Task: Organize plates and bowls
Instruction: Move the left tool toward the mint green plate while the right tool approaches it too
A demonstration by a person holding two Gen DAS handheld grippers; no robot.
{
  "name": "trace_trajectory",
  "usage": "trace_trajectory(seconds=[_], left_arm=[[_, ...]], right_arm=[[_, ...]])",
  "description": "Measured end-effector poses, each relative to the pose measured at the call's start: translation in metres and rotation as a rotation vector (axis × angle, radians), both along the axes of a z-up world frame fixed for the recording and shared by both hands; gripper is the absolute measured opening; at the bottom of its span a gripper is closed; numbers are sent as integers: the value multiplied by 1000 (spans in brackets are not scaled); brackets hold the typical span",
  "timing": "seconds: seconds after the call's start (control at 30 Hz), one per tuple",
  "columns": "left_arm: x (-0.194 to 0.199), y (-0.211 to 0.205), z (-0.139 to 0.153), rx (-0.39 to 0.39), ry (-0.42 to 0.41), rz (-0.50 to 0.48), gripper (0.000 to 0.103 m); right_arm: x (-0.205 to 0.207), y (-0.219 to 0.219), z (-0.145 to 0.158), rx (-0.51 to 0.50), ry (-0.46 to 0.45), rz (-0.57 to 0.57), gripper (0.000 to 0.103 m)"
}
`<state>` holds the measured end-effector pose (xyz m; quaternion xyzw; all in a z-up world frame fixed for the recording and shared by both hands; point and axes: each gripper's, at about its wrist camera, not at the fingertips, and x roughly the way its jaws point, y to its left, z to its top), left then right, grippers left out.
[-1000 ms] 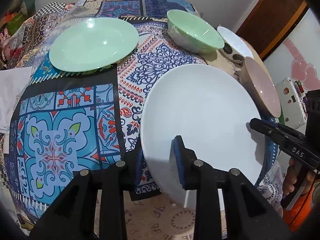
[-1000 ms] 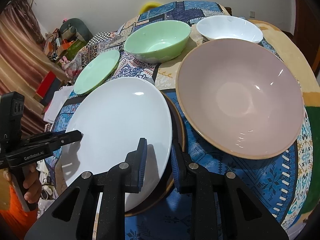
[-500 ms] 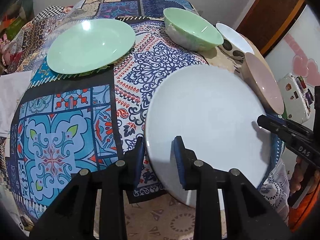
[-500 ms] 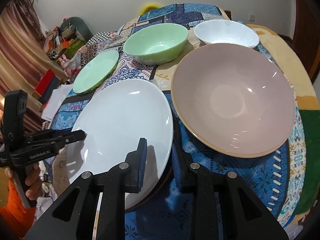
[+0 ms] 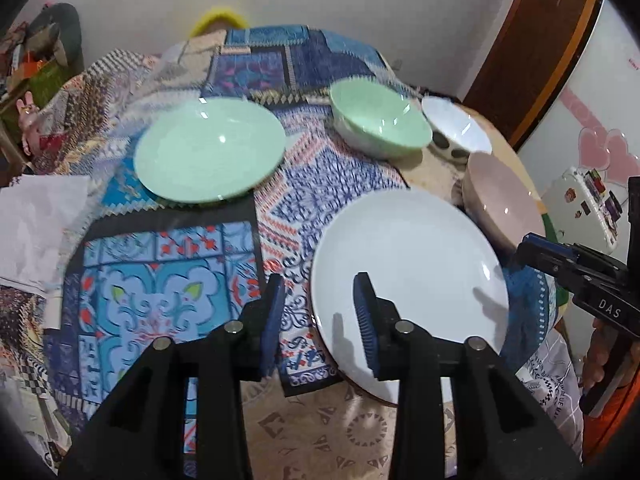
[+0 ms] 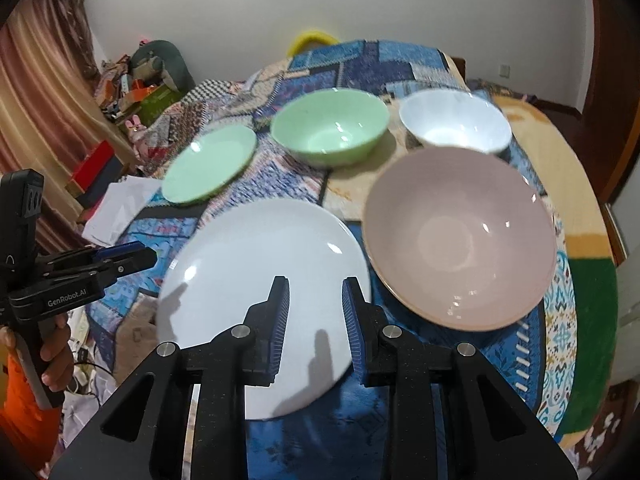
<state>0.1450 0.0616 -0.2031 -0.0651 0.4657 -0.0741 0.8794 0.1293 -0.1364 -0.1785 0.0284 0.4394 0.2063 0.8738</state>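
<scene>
A white plate lies flat at the near edge of the table, with a dark rim showing under its near side. My left gripper hovers above the plate's left rim; its jaws are opening and nothing is pressed between them. My right gripper hangs over the plate's right part with a narrow gap and nothing in it, casting a shadow on the plate. Behind stand a green plate, a green bowl, a white bowl and a large pink bowl.
The round table wears a patterned blue cloth. White paper lies at its left edge. Clutter fills the far left corner of the room. A white sticker-covered appliance and a wooden door stand to the right. A hand holds the left gripper.
Both grippers have risen off the white plate's rim, which stays lying on the table. The left jaws stand wider than before. More of the room shows in both views.
</scene>
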Motion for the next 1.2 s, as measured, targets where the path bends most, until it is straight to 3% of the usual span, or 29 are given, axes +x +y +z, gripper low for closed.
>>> trace_trajectory(seconds=[0.1, 0.27, 0.47, 0.8, 1.03, 1.2], left_arm=[[-6, 9, 17, 5, -50, 21, 49], [-9, 30, 41, 31, -109, 68, 73], [0, 62, 52, 44, -138, 144, 90], [43, 109, 41, 72, -125, 201, 92], [83, 144, 12, 62, -90, 220, 91], [110, 164, -18, 59, -76, 183, 91]], right_arm=[[0, 9, 12, 6, -34, 16, 29], [3, 27, 27, 28, -80, 39, 46], [14, 58, 37, 26, -127, 78, 63], [53, 103, 29, 10, -114, 127, 64], [93, 129, 6, 8, -41, 125, 64], [114, 150, -16, -29, 2, 130, 64]])
